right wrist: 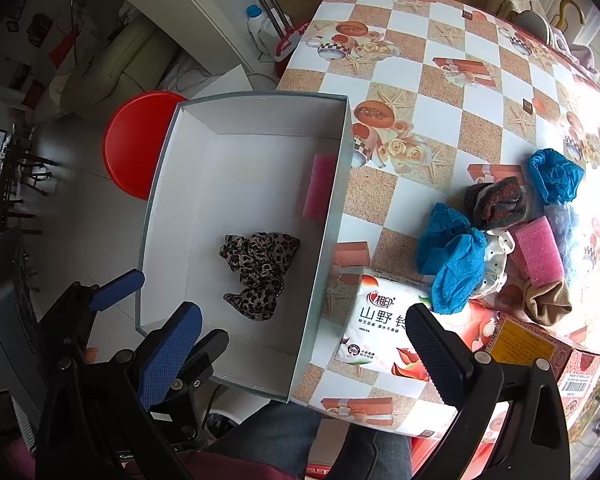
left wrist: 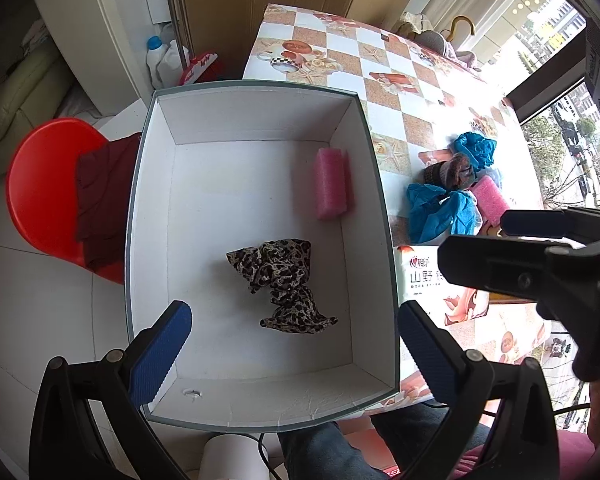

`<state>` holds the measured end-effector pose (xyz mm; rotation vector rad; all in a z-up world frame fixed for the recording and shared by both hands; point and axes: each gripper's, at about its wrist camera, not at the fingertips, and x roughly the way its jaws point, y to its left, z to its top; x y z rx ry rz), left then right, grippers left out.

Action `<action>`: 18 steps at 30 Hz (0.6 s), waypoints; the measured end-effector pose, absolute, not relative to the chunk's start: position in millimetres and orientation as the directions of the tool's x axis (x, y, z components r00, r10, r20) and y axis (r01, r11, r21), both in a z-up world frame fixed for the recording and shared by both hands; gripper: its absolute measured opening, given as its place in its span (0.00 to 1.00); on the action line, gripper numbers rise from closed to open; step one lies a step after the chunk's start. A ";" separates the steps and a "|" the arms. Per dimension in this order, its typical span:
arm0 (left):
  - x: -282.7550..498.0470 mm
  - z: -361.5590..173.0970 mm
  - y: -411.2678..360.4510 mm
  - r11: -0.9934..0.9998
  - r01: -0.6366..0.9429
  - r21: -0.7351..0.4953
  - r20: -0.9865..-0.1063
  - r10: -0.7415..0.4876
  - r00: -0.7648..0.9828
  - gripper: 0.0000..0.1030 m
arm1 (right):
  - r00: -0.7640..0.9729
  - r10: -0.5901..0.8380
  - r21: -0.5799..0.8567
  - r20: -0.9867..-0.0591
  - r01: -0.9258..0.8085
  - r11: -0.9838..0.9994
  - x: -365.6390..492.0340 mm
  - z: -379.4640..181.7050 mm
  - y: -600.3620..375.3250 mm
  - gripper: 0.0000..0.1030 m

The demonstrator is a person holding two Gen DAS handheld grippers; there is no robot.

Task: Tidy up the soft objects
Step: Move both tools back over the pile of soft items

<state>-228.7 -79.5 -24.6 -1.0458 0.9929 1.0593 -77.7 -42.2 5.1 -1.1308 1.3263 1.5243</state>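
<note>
A white box (left wrist: 380, 184) (right wrist: 332, 216) stands at the table's left edge. Inside lie a leopard-print cloth (left wrist: 284, 284) (right wrist: 258, 272) and a pink sponge (left wrist: 331, 184) (right wrist: 318, 188). On the table to the right is a pile: blue cloths (left wrist: 436, 210) (right wrist: 458, 264), a dark knitted item (left wrist: 450, 172) (right wrist: 494, 202), a second pink sponge (left wrist: 492, 198) (right wrist: 538, 250), a white dotted cloth (right wrist: 496, 260) and a tan cloth (right wrist: 548, 300). My left gripper (left wrist: 296, 348) is open and empty above the box's near end. My right gripper (right wrist: 304, 344) is open and empty, over the box's right wall.
A tissue pack (right wrist: 384, 328) (left wrist: 424, 276) lies by the box's right wall. An orange carton (right wrist: 540, 352) sits at the near right. A red stool (left wrist: 48, 192) with a maroon cloth (left wrist: 104, 196) stands left of the box, off the table.
</note>
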 end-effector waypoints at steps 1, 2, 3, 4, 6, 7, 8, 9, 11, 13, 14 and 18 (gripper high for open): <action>-226.3 -22.8 -78.1 0.167 -0.971 -0.170 -0.962 0.184 0.200 1.00 | -0.277 0.021 0.272 -0.961 -0.955 -0.120 -74.1 6.6 -41.8 1.00; -223.7 -21.1 -76.9 0.176 -0.970 -0.168 -0.962 0.184 0.200 1.00 | -0.275 0.026 0.271 -0.961 -0.956 -0.113 -70.2 8.1 -41.3 1.00; -219.8 -19.5 -75.0 0.186 -0.969 -0.164 -0.963 0.184 0.198 1.00 | -0.277 0.031 0.272 -0.960 -0.957 -0.104 -66.2 9.6 -40.8 1.00; -215.4 -18.1 -73.1 0.196 -0.967 -0.160 -0.963 0.183 0.196 1.00 | -0.274 0.036 0.270 -0.961 -0.958 -0.094 -61.4 10.9 -40.5 1.00; -204.9 -15.1 -69.3 0.220 -0.964 -0.152 -0.964 0.180 0.193 1.00 | -0.268 0.039 0.265 -0.963 -0.961 -0.073 -51.3 12.2 -39.9 1.00; -199.7 -13.6 -67.7 0.234 -0.961 -0.147 -0.965 0.181 0.191 1.00 | -0.264 0.042 0.261 -0.964 -0.963 -0.062 -45.3 13.2 -40.1 1.00; -194.4 -12.0 -66.7 0.248 -0.959 -0.141 -0.965 0.181 0.189 1.00 | -0.259 0.046 0.257 -0.965 -0.965 -0.054 -39.9 14.0 -40.4 1.00; -188.8 -10.3 -65.1 0.261 -0.955 -0.137 -0.965 0.181 0.188 1.00 | -0.257 0.051 0.255 -0.965 -0.966 -0.044 -33.9 14.4 -40.2 1.00; -176.8 -7.2 -61.5 0.288 -0.949 -0.128 -0.966 0.182 0.185 1.00 | -0.239 0.058 0.237 -0.969 -0.971 -0.027 -22.4 15.3 -40.9 1.00; -164.7 -3.9 -57.3 0.313 -0.942 -0.119 -0.966 0.184 0.183 1.00 | -0.237 0.066 0.238 -0.969 -0.971 -0.004 -8.3 16.5 -41.9 1.00; -157.4 -2.3 -54.4 0.327 -0.938 -0.116 -0.966 0.183 0.183 1.00 | -0.243 0.069 0.245 -0.968 -0.970 0.015 1.4 18.0 -42.0 1.00; -130.3 4.3 -43.3 0.383 -0.918 -0.103 -0.966 0.183 0.184 1.00 | -0.277 0.091 0.286 -0.957 -0.952 0.110 51.2 29.8 -45.2 1.00</action>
